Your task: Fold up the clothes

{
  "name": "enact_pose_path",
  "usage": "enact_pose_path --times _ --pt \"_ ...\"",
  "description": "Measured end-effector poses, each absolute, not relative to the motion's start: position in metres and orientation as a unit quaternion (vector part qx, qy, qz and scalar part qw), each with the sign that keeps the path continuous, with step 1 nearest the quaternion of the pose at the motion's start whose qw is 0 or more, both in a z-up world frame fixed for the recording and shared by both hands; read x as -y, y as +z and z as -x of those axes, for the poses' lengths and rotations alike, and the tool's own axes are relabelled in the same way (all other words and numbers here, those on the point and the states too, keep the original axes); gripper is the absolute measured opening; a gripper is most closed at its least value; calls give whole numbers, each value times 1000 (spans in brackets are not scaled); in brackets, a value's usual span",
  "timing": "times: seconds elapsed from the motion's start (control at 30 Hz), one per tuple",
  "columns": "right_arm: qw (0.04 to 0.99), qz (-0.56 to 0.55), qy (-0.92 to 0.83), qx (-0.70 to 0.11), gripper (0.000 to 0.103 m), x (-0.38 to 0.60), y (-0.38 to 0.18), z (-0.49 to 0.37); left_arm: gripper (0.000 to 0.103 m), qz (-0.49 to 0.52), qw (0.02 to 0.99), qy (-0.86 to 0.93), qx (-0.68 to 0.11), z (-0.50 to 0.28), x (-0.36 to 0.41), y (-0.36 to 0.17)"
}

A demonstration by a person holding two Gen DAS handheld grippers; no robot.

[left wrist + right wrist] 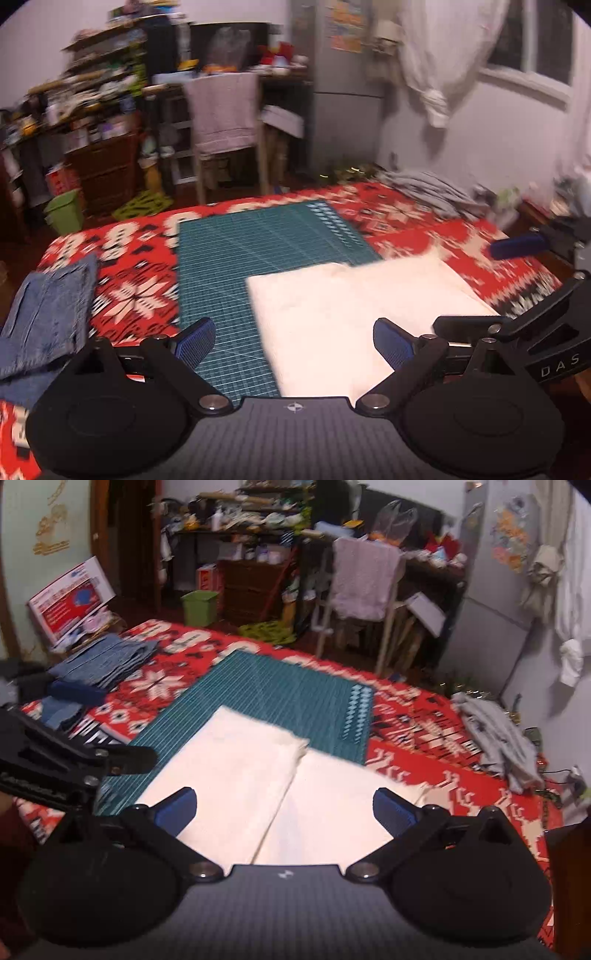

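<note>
Two denim stacks (pixel 99 661) on red blanket (pixel 443 775)

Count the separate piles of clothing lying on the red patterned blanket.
3. A white folded garment lies partly on the green mat, denim pieces lie stacked at the left, and a grey heap sits far right. More may be hidden out of frame.

White cloth (pixel 354 310): near edge hidden under the left gripper (pixel 293 345) body, at 6 o'clock. Denim stack (pixel 48 314): cut off by the frame at 9 o'clock. Right gripper (pixel 517 247): mostly out of frame at 3 o'clock (blue pad only a smear). Shelf clutter (pixel 251 513): blurred, items unreadable. Grey garments (pixel 495 731): folds indistinct.
</note>
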State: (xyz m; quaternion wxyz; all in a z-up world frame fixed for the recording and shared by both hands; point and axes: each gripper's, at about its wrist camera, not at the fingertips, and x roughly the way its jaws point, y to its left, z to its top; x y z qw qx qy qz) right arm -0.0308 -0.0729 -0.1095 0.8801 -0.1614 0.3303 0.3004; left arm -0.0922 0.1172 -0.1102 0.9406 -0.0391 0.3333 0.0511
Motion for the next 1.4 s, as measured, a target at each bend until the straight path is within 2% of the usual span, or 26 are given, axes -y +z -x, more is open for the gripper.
enact_pose_path --times 0.07,0.1,0.13,0.17,0.23,0.3,0.33,0.5,0.6,0.87,1.4 --pt "865 154 318 -357 98 68 -114 24 86 72 933 35 -352 85 -125 -115" --pt "859 151 328 -364 90 67 -117 22 76 95 926 15 -365 81 -131 -118" --pt "857 152 328 -368 79 65 -120 22 63 120 919 1 -375 78 -137 -121" --pt "856 153 325 -372 71 63 -124 23 57 143 912 -6 -384 75 -143 -125" --pt "849 150 323 -391 33 60 -136 23 30 178 899 -19 -399 71 -150 -133" --pt "836 143 334 -411 18 59 -146 25 13 212 884 -40 -415 66 -156 -142" --pt "832 141 340 -415 12 59 -150 28 9 224 878 -48 -421 65 -158 -147" --pt "823 139 363 -414 9 46 -167 38 8 255 856 -74 -443 58 -160 -171" --pt "810 142 348 -450 1 42 -186 34 6 242 854 -78 -453 59 -156 -179" --pt "814 93 338 -462 0 69 -190 40 6 216 861 -98 -450 67 -149 -181" --pt "835 28 303 -459 0 74 -189 27 5 272 840 -104 -457 63 -165 -184"
